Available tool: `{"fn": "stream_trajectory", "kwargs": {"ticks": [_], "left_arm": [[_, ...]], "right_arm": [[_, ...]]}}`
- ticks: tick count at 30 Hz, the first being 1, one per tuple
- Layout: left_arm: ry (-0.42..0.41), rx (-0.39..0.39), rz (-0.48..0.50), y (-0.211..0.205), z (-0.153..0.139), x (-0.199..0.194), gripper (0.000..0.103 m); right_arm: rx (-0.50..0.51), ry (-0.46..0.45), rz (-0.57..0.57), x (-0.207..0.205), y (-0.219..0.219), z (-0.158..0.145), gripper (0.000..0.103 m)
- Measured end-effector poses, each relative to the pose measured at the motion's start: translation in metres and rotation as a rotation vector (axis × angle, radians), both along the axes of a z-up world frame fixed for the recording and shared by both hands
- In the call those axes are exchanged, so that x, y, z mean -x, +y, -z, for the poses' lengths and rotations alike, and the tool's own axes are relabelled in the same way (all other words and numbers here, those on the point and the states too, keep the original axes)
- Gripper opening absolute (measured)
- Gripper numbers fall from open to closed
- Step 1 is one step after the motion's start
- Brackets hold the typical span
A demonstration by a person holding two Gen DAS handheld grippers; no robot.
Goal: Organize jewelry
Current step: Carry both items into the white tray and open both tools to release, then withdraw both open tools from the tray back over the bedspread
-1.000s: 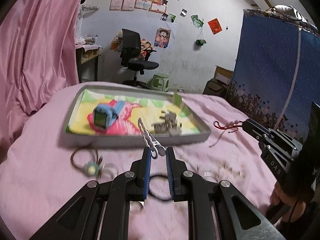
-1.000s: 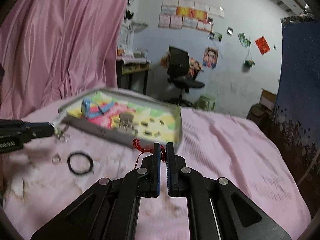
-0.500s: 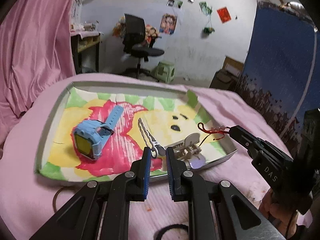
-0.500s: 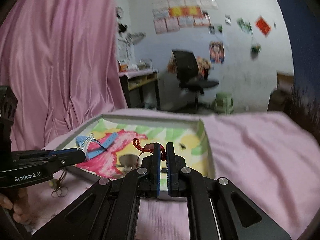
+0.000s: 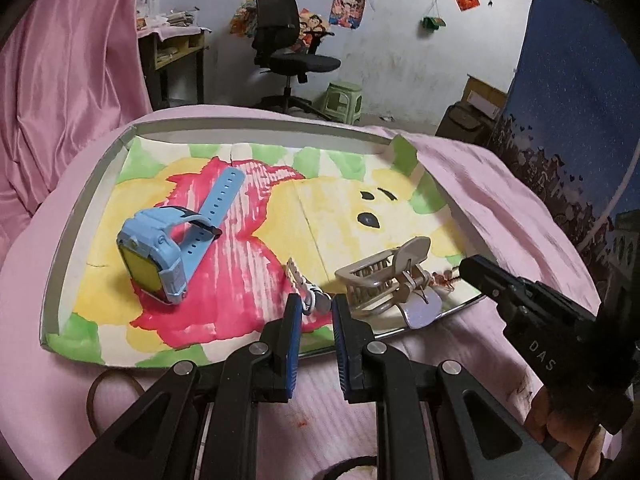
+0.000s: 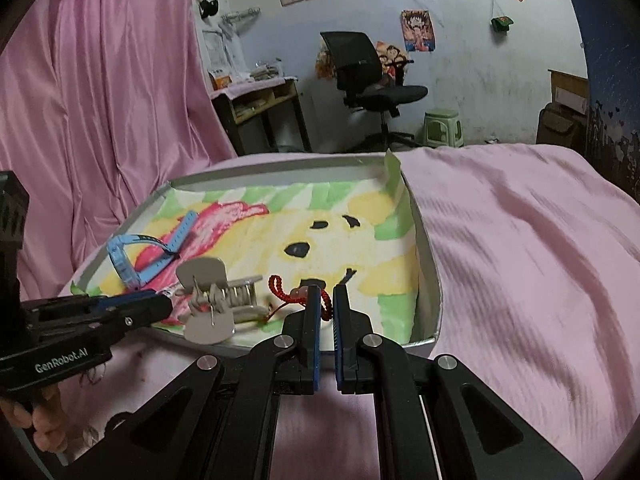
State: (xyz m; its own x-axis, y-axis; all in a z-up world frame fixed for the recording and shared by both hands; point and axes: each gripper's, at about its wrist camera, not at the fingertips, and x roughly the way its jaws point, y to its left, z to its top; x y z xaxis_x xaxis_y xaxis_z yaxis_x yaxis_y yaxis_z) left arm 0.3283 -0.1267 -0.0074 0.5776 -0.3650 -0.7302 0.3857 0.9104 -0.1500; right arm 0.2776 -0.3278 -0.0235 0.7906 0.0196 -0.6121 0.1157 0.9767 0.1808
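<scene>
Jewelry tray (image 5: pixel 86 216) on pink bed (image 5: pixel 500 208). Left wrist view: left gripper (image 5: pixel 314 306) over near rim, jaws clamped on silver hair clip (image 5: pixel 306 286); blue watch (image 5: pixel 168 248) left, beige claw clip (image 5: pixel 386 276) right, bare lining behind.

Right wrist view: right gripper (image 6: pixel 325 300) above near-right corner, jaws clamped on red cord bracelet (image 6: pixel 282 290); open bedding rightward.

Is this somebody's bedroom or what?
Probably a bedroom or home study. There is a pink bedspread, a black office chair beside a cluttered desk, and cartoon posters stuck on the wall.
</scene>
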Motion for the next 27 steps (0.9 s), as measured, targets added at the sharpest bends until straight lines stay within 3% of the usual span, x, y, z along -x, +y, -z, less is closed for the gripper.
{"fn": "stream_trajectory", "kwargs": {"ticks": [3, 5, 7, 11, 14, 20, 27], "left_arm": [[-0.021, 0.013, -0.007, 0.004, -0.003, 0.007, 0.016], [-0.036, 0.021, -0.014, 0.007, -0.006, 0.013, 0.021], [-0.057, 0.034, -0.029, 0.012, -0.01, 0.022, 0.028], [-0.111, 0.07, -0.071, 0.026, -0.019, 0.042, 0.048], [-0.16, 0.088, -0.106, 0.036, -0.027, 0.056, 0.055], [-0.271, 0.124, -0.182, 0.058, -0.04, 0.09, 0.076], [-0.359, 0.135, -0.23, 0.078, -0.048, 0.126, 0.091]], "right_arm": [[-0.001, 0.009, -0.006, -0.001, 0.001, -0.002, 0.007], [-0.006, 0.001, -0.014, 0.003, -0.002, -0.006, 0.015], [0.001, -0.012, -0.015, 0.008, -0.001, -0.009, 0.04], [0.034, -0.072, -0.028, 0.023, 0.006, -0.023, 0.041], [0.058, -0.115, -0.034, 0.037, 0.01, -0.033, 0.043], [0.07, -0.213, -0.045, 0.068, 0.016, -0.053, 0.059], [0.058, -0.318, -0.038, 0.107, 0.023, -0.068, 0.082]]}}
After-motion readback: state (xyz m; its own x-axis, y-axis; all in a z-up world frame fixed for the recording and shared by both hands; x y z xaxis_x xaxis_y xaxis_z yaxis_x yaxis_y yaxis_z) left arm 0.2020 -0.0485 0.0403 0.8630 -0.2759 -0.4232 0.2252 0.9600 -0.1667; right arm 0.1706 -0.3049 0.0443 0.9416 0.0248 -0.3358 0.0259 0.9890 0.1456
